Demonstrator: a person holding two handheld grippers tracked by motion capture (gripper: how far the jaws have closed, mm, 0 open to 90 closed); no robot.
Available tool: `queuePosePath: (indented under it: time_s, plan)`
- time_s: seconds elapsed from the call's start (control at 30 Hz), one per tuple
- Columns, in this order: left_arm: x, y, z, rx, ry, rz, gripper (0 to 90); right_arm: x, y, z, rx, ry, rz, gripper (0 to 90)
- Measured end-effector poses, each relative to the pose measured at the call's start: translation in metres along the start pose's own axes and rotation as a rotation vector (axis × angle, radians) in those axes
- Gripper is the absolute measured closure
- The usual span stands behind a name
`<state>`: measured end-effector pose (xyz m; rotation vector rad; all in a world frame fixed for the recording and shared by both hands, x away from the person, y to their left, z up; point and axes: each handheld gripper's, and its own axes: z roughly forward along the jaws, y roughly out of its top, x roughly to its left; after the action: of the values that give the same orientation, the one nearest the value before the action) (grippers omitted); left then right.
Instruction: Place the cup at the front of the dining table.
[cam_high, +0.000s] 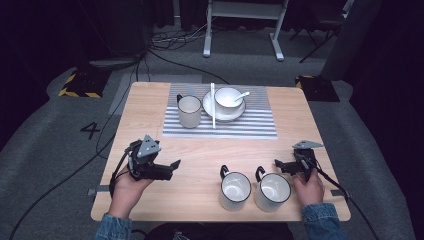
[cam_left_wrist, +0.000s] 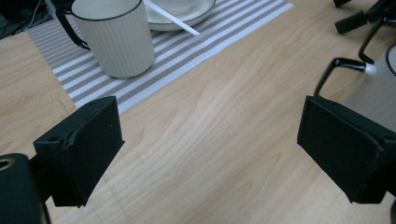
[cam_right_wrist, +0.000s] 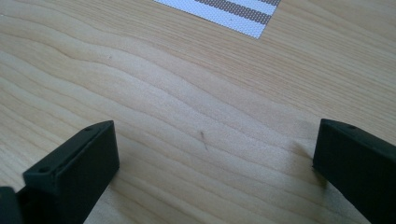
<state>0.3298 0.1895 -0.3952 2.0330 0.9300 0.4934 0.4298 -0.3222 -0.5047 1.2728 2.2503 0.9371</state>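
Two white mugs with black rims and handles stand near the table's front edge: one (cam_high: 235, 190) in the middle, the other (cam_high: 272, 191) just right of it. My left gripper (cam_high: 172, 169) rests low at the front left, open and holding nothing, pointing right toward them. In the left gripper view (cam_left_wrist: 212, 135) its jaws stand wide apart over bare wood, with a mug's black handle (cam_left_wrist: 337, 69) at the right edge. My right gripper (cam_high: 280, 166) sits open just right of the right mug. In the right gripper view (cam_right_wrist: 215, 154) only wood lies between its jaws.
A grey-striped placemat (cam_high: 250, 125) lies at the back centre. On it stand a third ribbed white mug (cam_high: 189, 111), a plate (cam_high: 209, 107) carrying a bowl (cam_high: 227, 97) with a spoon (cam_high: 242, 95), and white chopsticks (cam_high: 212, 107). The wooden table (cam_high: 150, 115) is bare at the left.
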Motion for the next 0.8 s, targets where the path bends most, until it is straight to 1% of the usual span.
queuePosePath:
  time_s: [0.03,0.07,0.13,0.2,0.23,0.27,0.4,0.47,0.5,0.57,0.6,0.63,0.7,0.77,0.8]
  plan:
    - [0.0,0.0,0.0,0.0,0.0,0.0,6.8,0.0,0.0,0.0,0.0,0.0,0.0,0.2]
    - [-0.001,-0.004,-0.003,0.002,0.004,0.01,6.8,0.0,0.0,0.0,0.0,0.0,0.0,0.2]
    - [-0.004,-0.01,-0.006,0.014,-0.005,0.013,6.8,0.0,0.0,0.0,0.0,0.0,-0.001,0.2]
    - [-0.005,-0.014,-0.007,0.018,-0.007,0.014,6.8,0.0,0.0,0.0,0.0,0.0,0.0,0.2]
    - [-0.008,-0.018,-0.008,0.03,-0.01,0.026,6.8,0.0,0.0,0.0,0.0,0.0,0.0,0.3]
    - [-0.009,-0.019,-0.007,0.036,-0.016,0.021,6.8,0.0,0.0,0.0,0.0,0.0,0.0,0.2]
    - [-0.016,-0.024,-0.005,0.08,-0.027,0.051,6.8,0.0,0.0,0.0,0.0,0.0,0.0,0.2]
    - [-0.018,-0.026,-0.005,0.086,-0.028,0.053,6.8,0.0,0.0,0.0,0.0,0.0,0.0,0.3]
    - [-0.021,-0.029,-0.005,0.106,-0.031,0.06,6.8,0.0,0.0,0.0,0.0,0.001,0.0,0.2]
    - [-0.023,-0.034,-0.004,0.106,-0.02,0.057,6.8,0.0,0.0,0.0,0.0,0.001,-0.001,0.2]
    - [-0.023,-0.037,-0.003,0.114,-0.017,0.053,6.8,0.0,0.0,0.0,0.0,0.001,-0.002,0.2]
    - [-0.023,-0.04,-0.002,0.128,-0.028,0.042,6.8,0.0,0.0,0.0,0.0,0.001,-0.002,0.2]
    - [-0.023,-0.047,0.001,0.137,-0.029,0.032,6.8,0.0,0.0,0.0,0.0,0.001,-0.003,0.2]
    - [-0.023,-0.049,0.003,0.134,-0.024,0.03,6.7,0.0,0.0,0.0,0.0,0.001,-0.003,0.2]
    - [-0.026,-0.056,0.009,0.161,0.014,0.05,6.7,0.0,0.0,0.0,0.0,0.001,-0.003,0.2]
